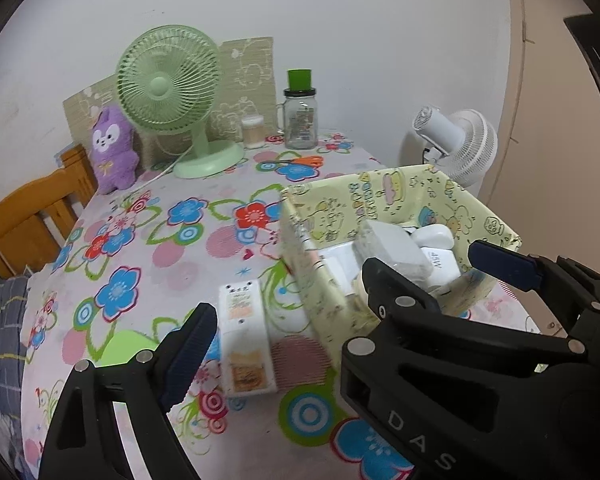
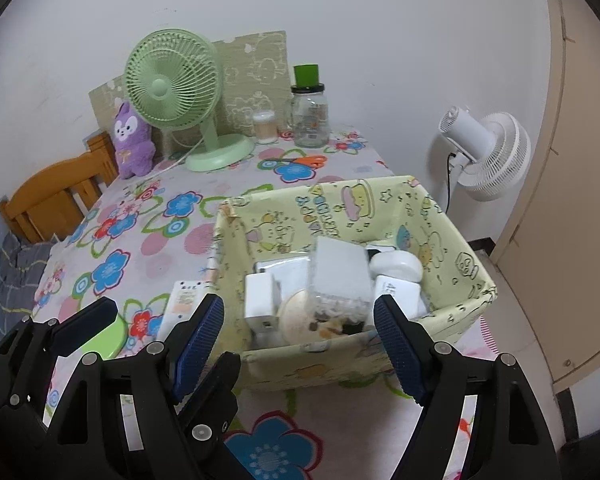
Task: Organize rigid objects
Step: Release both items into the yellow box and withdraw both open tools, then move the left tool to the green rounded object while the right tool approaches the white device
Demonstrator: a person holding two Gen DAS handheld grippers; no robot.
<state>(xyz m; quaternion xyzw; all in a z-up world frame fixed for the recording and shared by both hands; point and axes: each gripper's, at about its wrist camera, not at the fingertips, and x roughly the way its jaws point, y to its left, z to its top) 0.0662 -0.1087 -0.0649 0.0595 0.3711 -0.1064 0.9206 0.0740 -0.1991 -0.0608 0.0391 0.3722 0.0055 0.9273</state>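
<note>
Beside the yellow storage box [image 2: 340,344] lies a white remote [image 1: 245,340]; left gripper [image 1: 284,316] and right gripper [image 2: 300,344] spread, empty.

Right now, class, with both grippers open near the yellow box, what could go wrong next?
1. The white remote lies outside the box, close by the left gripper; a sideways nudge might push it away.
2. The clear container stands piled on other things; the right gripper might topple it.
</note>
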